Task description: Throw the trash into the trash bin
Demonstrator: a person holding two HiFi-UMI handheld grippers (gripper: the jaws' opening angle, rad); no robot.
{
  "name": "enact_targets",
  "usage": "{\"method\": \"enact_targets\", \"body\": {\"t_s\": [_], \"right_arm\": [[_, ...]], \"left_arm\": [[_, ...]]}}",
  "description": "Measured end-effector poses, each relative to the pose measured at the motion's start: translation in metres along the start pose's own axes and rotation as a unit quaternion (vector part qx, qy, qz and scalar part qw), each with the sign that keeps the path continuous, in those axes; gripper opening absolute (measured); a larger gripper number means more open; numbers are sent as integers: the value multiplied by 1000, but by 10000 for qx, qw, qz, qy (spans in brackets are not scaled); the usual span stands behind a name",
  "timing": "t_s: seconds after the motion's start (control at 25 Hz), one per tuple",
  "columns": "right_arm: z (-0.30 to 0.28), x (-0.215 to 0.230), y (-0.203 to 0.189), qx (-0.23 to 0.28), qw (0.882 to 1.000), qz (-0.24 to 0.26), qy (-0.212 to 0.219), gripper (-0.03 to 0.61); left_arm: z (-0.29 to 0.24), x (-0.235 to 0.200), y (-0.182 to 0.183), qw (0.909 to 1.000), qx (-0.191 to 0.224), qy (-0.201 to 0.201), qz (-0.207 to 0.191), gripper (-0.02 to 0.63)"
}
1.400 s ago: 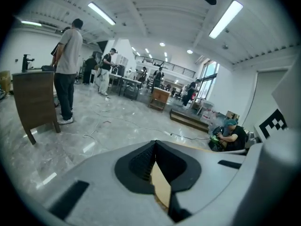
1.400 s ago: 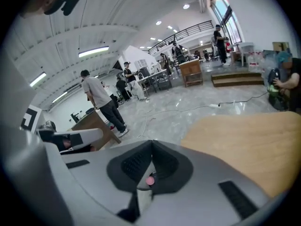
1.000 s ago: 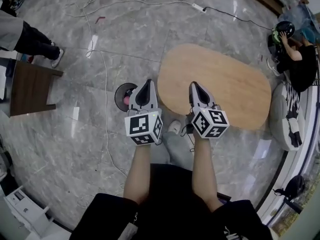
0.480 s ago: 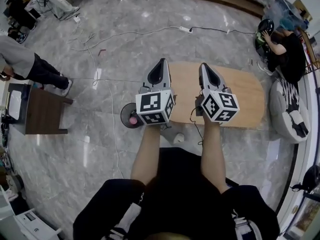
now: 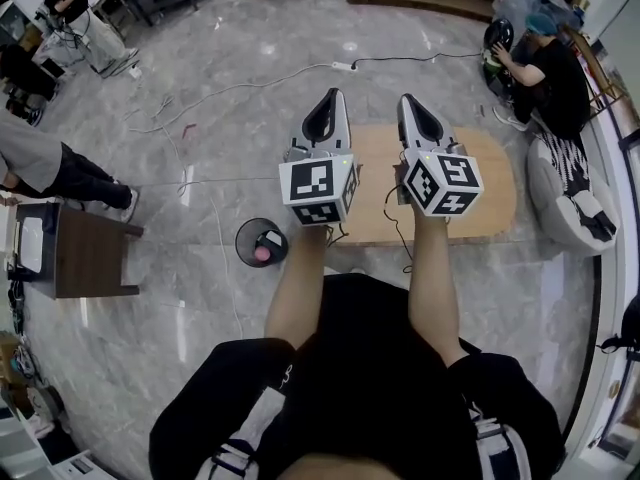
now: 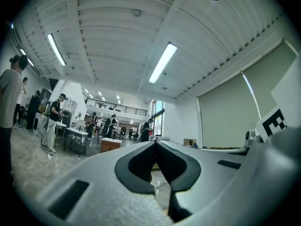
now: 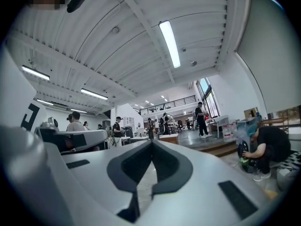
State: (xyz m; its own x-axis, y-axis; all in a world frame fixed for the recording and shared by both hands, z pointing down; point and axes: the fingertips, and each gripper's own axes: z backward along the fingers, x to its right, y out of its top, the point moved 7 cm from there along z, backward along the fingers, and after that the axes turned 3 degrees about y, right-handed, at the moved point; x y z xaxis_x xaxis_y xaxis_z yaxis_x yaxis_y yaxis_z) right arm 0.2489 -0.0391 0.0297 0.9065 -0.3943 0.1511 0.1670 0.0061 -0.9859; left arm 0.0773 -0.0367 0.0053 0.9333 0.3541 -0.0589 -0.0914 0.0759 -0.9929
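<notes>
Left gripper (image 5: 333, 96) — jaws closed tip to tip, nothing between them. Right gripper (image 5: 408, 100) just beside it, likewise closed and empty. Both are held level, out over the wooden table (image 5: 485, 193). The trash bin (image 5: 243, 236) stands on the floor below and left of the left gripper — a pink item (image 5: 263, 254) lies inside.

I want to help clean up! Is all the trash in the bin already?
It looks nearly finished. Done: a pink thing lies inside the trash bin. In hand: nothing. The left claw and right claw are both shut with nothing between them, held up in the air. Left: I see no trash on the visible part of the wooden table, though the claws hide some of it.
</notes>
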Motion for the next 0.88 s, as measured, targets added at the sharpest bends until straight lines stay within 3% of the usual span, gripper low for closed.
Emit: {"method": "enact_targets", "body": {"t_s": [0.88], "right_arm": [[3, 44, 14, 56, 9997, 221, -74, 11]], "left_arm": [[-33, 32, -4, 9997, -104, -5, -211, 2]]}}
